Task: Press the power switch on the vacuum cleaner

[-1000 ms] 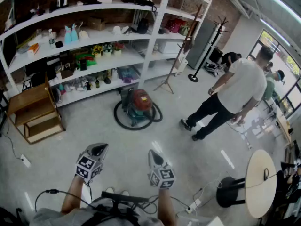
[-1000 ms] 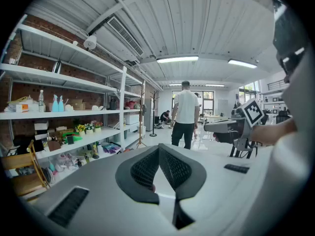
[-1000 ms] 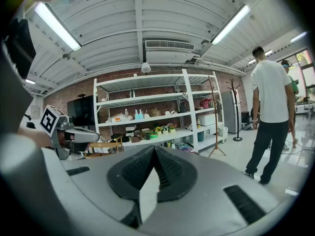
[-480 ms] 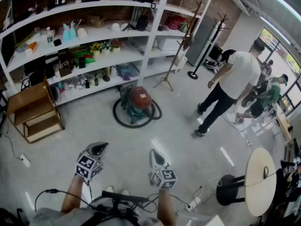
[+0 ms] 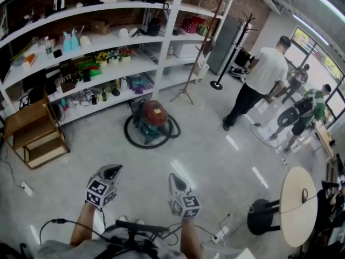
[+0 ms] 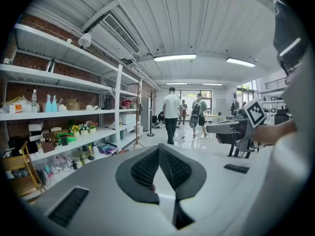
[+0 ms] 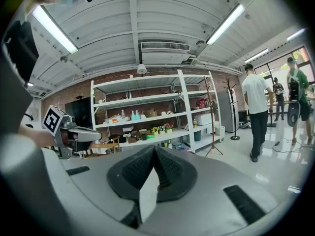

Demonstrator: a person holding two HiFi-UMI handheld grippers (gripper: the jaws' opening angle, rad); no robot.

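Approach is the step in hand, by my judgement: the vacuum cleaner [image 5: 152, 118] stands on the floor [image 5: 215, 161] just in front of the white shelf [image 5: 108, 63], with its dark hose [image 5: 131, 139] lying in a loop around it, and both grippers are well apart from it, close to the person's body. The left gripper [image 5: 112, 171] has its jaws together, tip against tip, with nothing between them, and the right gripper [image 5: 174, 179] is the same, closed and empty. Both point forward, roughly toward the shelf. The power switch itself I cannot make out from this distance; the red top of the machine is too small in the head view. The next move calls for walking closer, until the vacuum cleaner is under the grippers, then finding the switch on the body and pushing it with the closed tips of one gripper. Another person in a white shirt [image 5: 264, 72] is off to the right, not in the way.
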